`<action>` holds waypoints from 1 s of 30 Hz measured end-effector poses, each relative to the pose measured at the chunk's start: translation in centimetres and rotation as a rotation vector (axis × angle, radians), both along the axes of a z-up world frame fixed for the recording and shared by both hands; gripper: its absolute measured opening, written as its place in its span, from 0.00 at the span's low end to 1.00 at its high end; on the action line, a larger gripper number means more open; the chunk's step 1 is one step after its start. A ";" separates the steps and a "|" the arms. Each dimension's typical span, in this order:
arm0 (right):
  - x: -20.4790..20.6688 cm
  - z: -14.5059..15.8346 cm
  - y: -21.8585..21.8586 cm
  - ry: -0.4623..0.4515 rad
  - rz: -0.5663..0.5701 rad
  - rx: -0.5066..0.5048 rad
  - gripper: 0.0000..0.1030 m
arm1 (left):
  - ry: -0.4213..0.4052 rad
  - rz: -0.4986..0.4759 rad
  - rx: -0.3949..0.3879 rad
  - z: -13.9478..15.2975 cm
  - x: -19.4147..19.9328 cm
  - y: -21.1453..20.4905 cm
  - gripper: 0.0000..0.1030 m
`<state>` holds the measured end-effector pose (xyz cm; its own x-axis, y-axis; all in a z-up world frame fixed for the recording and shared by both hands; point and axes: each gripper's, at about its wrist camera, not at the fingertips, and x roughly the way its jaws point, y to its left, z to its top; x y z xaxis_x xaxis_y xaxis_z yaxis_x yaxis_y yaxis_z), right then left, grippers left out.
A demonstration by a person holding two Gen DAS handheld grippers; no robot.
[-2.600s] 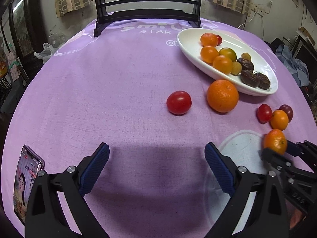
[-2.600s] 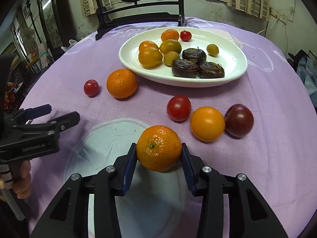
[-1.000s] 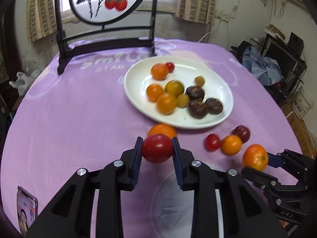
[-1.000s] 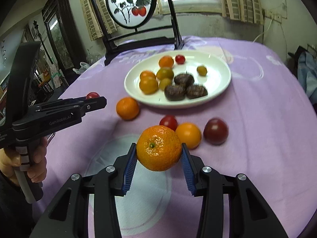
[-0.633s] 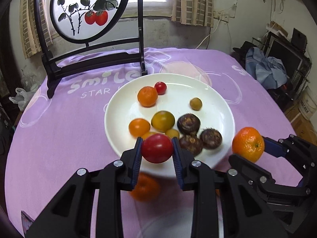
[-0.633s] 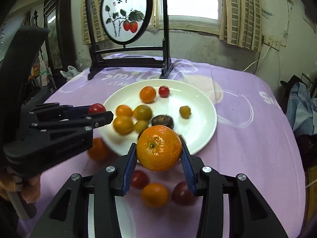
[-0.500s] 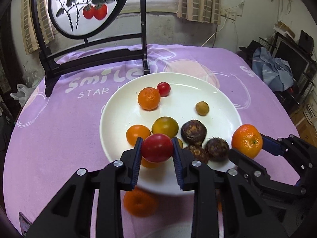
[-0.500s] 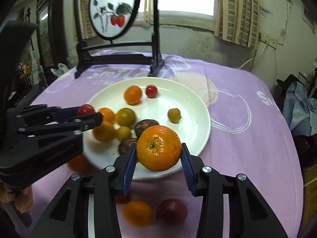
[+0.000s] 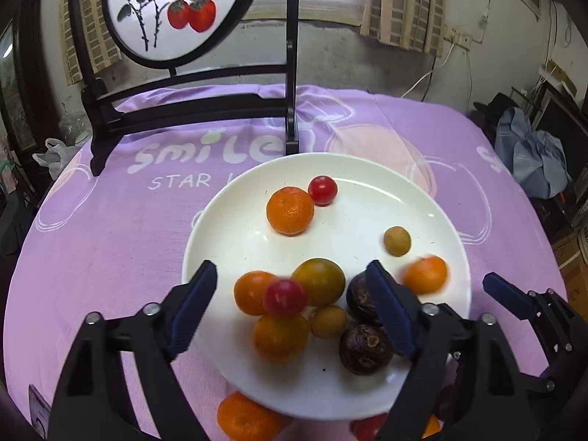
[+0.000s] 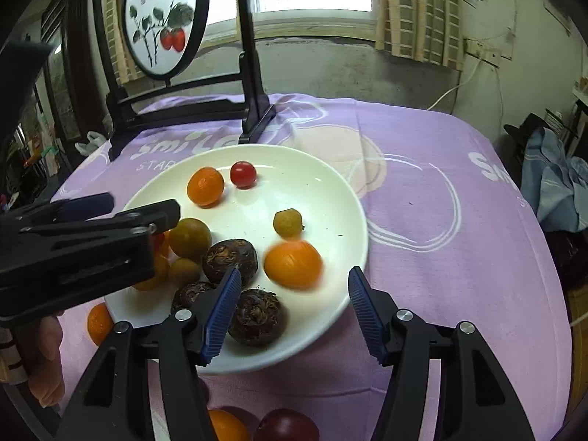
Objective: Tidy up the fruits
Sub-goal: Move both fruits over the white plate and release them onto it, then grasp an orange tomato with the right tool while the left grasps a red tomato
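glossy white plate [image 9: 422, 198] on matt purple cloth tablecloth [image 9: 110, 228].

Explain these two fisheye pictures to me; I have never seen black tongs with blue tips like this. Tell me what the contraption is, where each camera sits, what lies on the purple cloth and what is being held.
There is no robot here. A person holds two handheld black grippers, and each carries a camera looking out along its blue-padded fingers.

One picture comes from the left gripper, the other from the right gripper; each also glimpses the other.

On the purple tablecloth sits a round white plate of small oranges, tomatoes and dark brown fruits. A few more fruits lie beside its near rim.

Both grippers are open and hold nothing. A blurred red tomato and a blurred orange mandarin appear freshly dropped onto the plate.
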<state>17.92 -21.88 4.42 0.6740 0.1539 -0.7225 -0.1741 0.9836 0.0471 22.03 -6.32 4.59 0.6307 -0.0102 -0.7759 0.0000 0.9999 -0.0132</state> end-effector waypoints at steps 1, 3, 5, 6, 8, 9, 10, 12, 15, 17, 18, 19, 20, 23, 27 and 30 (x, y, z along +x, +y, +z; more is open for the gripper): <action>-0.3 0.2 -0.2 -0.003 -0.004 0.007 0.60 | -0.004 -0.003 -0.005 0.4 -0.5 0.0 0.82; -1.0 0.4 -0.5 -0.006 -0.005 0.017 0.60 | -0.018 -0.004 -0.010 1.4 -1.6 0.2 0.89; -1.8 0.6 -0.8 -0.008 -0.004 0.027 0.60 | -0.032 0.012 -0.021 2.2 -2.9 0.6 0.91; -2.4 0.7 -1.0 -0.009 -0.004 0.033 0.62 | -0.037 0.014 -0.033 2.5 -3.5 0.8 0.91; -3.4 0.8 -1.3 -0.007 -0.007 0.040 0.66 | -0.034 0.014 -0.042 2.7 -4.9 1.1 0.92; -4.1 0.8 -1.5 -0.005 -0.013 0.035 0.67 | -0.026 0.021 -0.035 2.8 -5.6 1.1 0.92; -4.6 0.7 -1.5 -0.001 -0.024 0.020 0.68 | -0.016 0.032 -0.028 2.7 -6.6 1.2 0.93; -5.7 0.6 -1.7 0.002 -0.025 0.006 0.68 | -0.013 0.037 -0.038 2.6 -8.3 1.3 0.95; -7.5 0.7 -2.0 0.006 -0.026 -0.010 0.68 | 0.005 -0.009 -0.051 2.1 -10.6 1.1 0.95; -8.5 0.9 -2.2 0.002 -0.027 -0.014 0.68 | 0.008 -0.028 -0.042 1.8 -12.1 1.3 0.95; -9.2 1.0 -2.4 0.001 -0.031 -0.017 0.70 | 0.002 -0.026 -0.033 1.6 -12.9 1.6 0.95; -9.7 1.0 -2.5 -0.001 -0.035 -0.017 0.72 | -0.004 -0.018 -0.027 1.4 -13.6 1.9 0.95; -10.2 1.0 -2.7 -0.001 -0.039 -0.015 0.72 | -0.004 -0.013 -0.023 1.2 -14.1 2.3 0.95; -11.5 0.4 -3.0 0.017 -0.047 -0.013 0.72 | 0.025 -0.010 -0.019 0.0 -15.4 3.5 0.95; -12.8 -1.0 -2.9 0.050 -0.049 -0.037 0.72 | 0.045 -0.001 -0.011 -1.7 -16.2 4.7 0.95; -13.1 -2.2 -2.5 0.091 -0.044 -0.051 0.72 | 0.075 0.008 -0.008 -3.3 -16.1 5.4 0.95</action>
